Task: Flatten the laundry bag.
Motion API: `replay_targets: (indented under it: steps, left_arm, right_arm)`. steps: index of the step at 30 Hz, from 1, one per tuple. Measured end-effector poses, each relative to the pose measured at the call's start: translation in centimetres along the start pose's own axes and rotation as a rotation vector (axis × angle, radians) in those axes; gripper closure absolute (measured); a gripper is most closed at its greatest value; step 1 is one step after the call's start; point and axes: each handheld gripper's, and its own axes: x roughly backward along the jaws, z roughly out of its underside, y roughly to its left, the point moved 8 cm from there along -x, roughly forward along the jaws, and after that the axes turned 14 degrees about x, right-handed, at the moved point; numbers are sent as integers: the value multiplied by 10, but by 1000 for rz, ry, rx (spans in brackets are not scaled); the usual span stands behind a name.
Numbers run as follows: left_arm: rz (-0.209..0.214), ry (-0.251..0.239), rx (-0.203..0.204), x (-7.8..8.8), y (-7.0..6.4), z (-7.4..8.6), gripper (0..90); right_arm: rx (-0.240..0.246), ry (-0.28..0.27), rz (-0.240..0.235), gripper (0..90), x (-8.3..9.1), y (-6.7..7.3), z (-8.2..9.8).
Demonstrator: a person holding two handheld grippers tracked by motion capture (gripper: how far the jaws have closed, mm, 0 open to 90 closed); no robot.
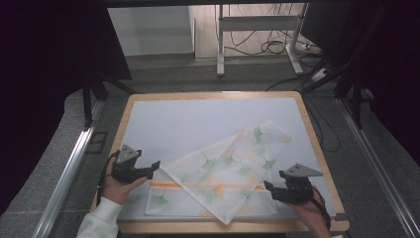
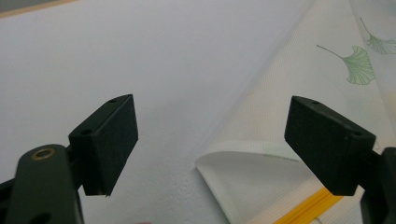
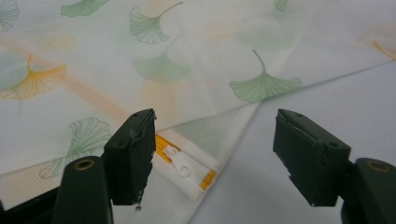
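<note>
Both grippers hung with jaws apart and empty, the left gripper beside the cloth's folded corner at lower centre, the right gripper facing its zipper, so each should pinch an edge squarely before lifting.

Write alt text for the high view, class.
A white cloth printed with green leaves lies partly folded on a pale table. A left claw and right claw, both open, point at its edges.
</note>
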Motion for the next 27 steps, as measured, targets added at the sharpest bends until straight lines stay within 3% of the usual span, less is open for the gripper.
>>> replay_targets:
  steps: [4,10,16,27]
  left_arm:
    - [-3,11,-18,-4,-2,2,204]
    - [38,15,-36,-4,-16,0,236]
    - [29,15,-50,1,-15,3,243]
    - [36,31,-74,-2,-20,6,245]
  right_arm:
    - [-31,-10,-3,348,6,-6,5]
    - [-45,11,9,366,8,-8,10]
    - [-40,1,-17,433,7,-7,6]
    - [3,16,-77,765,8,2,6]
